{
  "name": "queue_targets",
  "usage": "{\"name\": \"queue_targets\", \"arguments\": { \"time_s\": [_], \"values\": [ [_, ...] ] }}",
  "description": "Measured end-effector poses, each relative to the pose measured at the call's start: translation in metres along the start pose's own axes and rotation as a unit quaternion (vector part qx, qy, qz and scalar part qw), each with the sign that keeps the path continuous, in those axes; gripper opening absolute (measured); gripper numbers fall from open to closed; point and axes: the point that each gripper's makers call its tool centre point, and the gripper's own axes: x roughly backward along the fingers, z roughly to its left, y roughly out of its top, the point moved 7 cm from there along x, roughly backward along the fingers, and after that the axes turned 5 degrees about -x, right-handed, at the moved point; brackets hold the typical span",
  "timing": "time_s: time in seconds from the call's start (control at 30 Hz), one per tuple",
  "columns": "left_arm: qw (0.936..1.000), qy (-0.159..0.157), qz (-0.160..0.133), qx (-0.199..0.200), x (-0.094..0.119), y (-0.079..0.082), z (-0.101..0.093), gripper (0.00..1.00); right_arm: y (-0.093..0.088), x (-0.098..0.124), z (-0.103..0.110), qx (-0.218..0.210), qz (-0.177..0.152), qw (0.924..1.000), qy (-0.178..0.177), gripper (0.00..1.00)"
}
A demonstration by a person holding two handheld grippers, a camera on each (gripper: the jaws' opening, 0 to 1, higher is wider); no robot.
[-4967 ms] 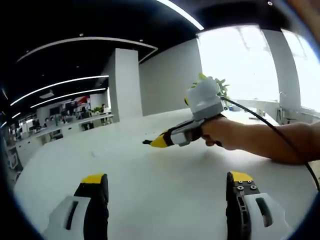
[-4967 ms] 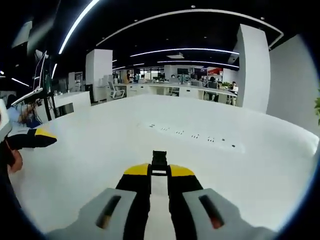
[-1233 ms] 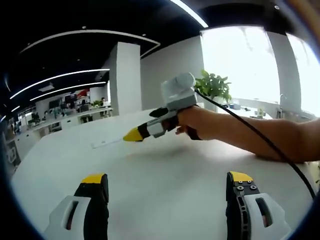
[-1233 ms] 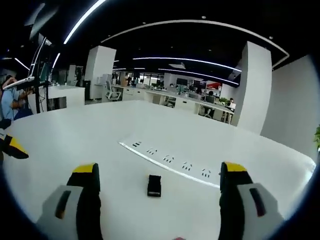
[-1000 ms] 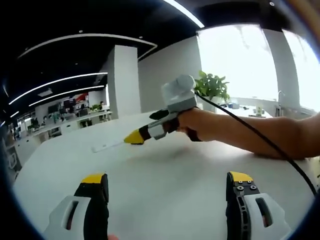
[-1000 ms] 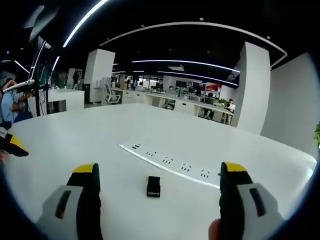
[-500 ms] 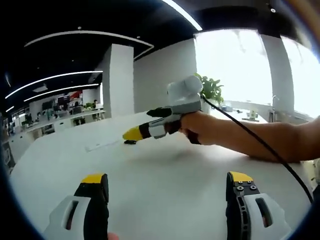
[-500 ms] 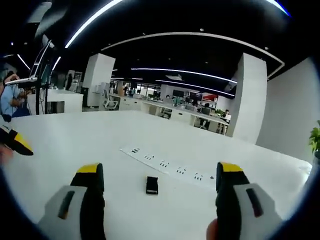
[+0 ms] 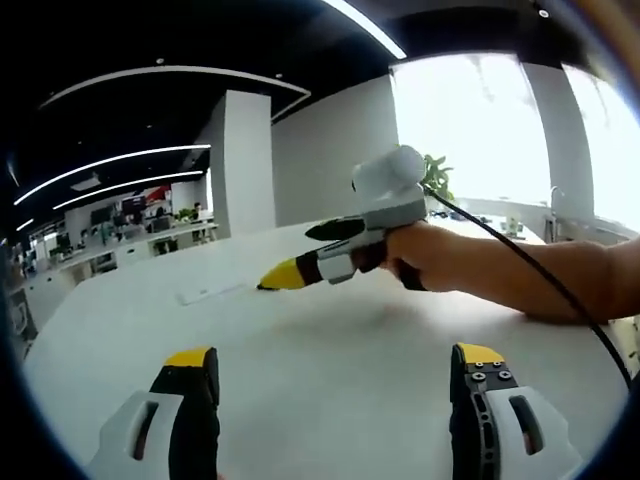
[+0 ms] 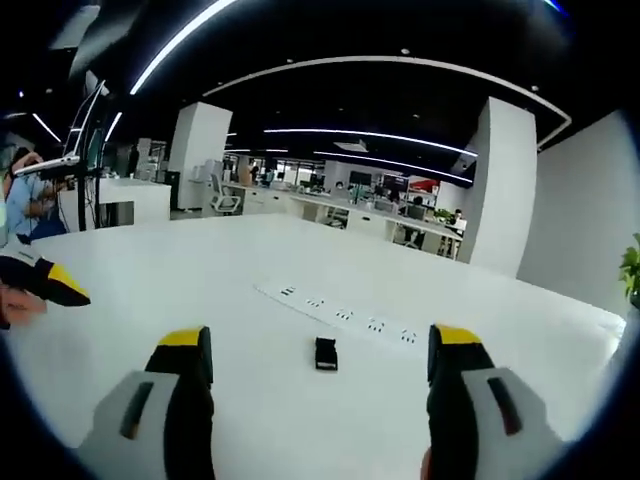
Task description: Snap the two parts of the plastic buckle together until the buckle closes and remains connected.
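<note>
Buckle [image 10: 325, 352] on open white table [image 10: 250, 270]

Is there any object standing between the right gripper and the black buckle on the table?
Nothing visible does. The buckle lies alone on the white table, ahead of the open right gripper, with only bare tabletop between them.

No lettering, label or number can be read anywhere — all too small or blurred

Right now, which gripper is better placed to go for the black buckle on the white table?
The right gripper. Its jaws stand open with the buckle lying on the table straight ahead between them. The left gripper is open too, but it faces bare table and the right gripper's side.
</note>
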Motion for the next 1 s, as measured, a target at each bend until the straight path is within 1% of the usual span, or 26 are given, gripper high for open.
{"name": "queue_targets", "arguments": {
  "time_s": [0.1, 0.3, 0.33, 0.37, 0.43, 0.5, 0.63, 0.8, 0.83, 0.87, 0.93, 1.0],
  "values": [
    [1.0000, 0.002, -0.005, 0.001, 0.000, 0.000, 0.000, 0.98, -0.001, 0.006, 0.001, -0.002, 0.002, 1.0000, -0.001, 0.89],
    [1.0000, 0.002, 0.000, 0.003, 0.001, -0.003, -0.003, 0.97, -0.004, 0.014, -0.001, -0.011, 0.006, 0.9999, -0.001, 0.89],
    [1.0000, 0.003, 0.000, 0.004, 0.001, -0.003, -0.003, 0.99, -0.004, 0.016, -0.002, -0.010, 0.006, 0.9999, -0.001, 0.89],
    [0.9998, 0.017, 0.003, 0.002, 0.001, -0.003, -0.001, 0.99, -0.004, 0.016, -0.002, -0.010, 0.005, 0.9999, -0.001, 0.89],
    [0.9998, 0.019, 0.005, -0.003, 0.001, -0.004, 0.001, 0.99, -0.004, 0.025, 0.002, -0.008, 0.003, 1.0000, 0.000, 0.89],
    [0.9997, 0.021, 0.003, 0.008, 0.002, -0.004, 0.004, 0.99, -0.003, 0.028, -0.002, -0.007, 0.002, 1.0000, -0.001, 0.89],
    [0.9998, 0.017, 0.002, 0.010, 0.002, -0.004, 0.004, 0.99, -0.005, 0.033, -0.007, -0.013, 0.004, 0.9999, -0.002, 0.88],
    [0.9999, 0.014, 0.006, 0.007, -0.001, -0.006, 0.003, 0.99, -0.009, 0.045, -0.004, -0.019, 0.009, 0.9998, -0.002, 0.87],
    [0.9998, 0.015, 0.007, 0.008, -0.001, -0.006, 0.003, 0.99, -0.009, 0.047, -0.003, -0.020, 0.011, 0.9997, -0.002, 0.87],
    [0.9994, 0.030, 0.009, 0.012, -0.001, -0.007, 0.006, 0.99, -0.009, 0.048, -0.002, -0.017, 0.011, 0.9998, -0.001, 0.88],
    [0.9993, 0.034, 0.011, 0.012, -0.001, -0.008, 0.009, 0.99, -0.008, 0.051, -0.002, -0.018, 0.013, 0.9998, -0.001, 0.89],
    [0.9990, 0.034, 0.010, 0.027, 0.000, -0.009, 0.011, 0.99, -0.007, 0.054, -0.001, -0.017, 0.013, 0.9998, 0.000, 0.89]
  ]
}}
